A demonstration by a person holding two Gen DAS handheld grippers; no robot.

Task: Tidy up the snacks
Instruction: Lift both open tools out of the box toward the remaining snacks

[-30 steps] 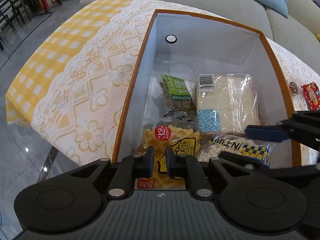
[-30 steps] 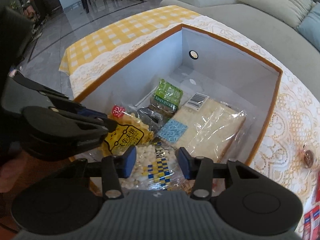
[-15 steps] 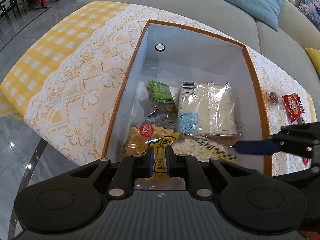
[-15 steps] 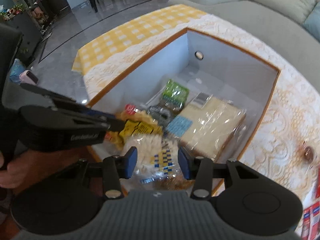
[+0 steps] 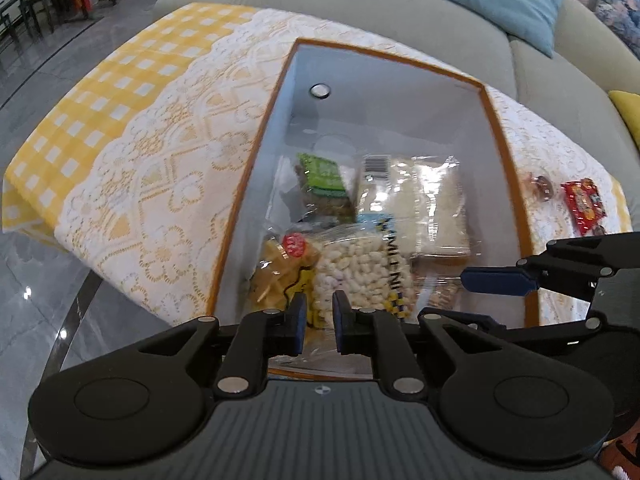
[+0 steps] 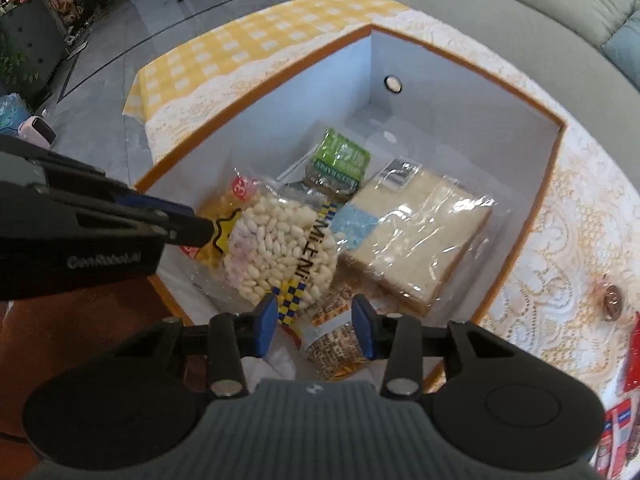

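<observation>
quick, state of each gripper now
left gripper: nearly shut, a narrow gap, holding nothing
right gripper: open, empty, over the orange-rimmed box

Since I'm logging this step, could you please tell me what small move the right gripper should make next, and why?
Probably pull the right gripper up and swing it toward the red packets on the tablecloth. Its jaws stand open and hold nothing, the puffed-snack bag already lies in the box, and those packets are outside it.
</observation>
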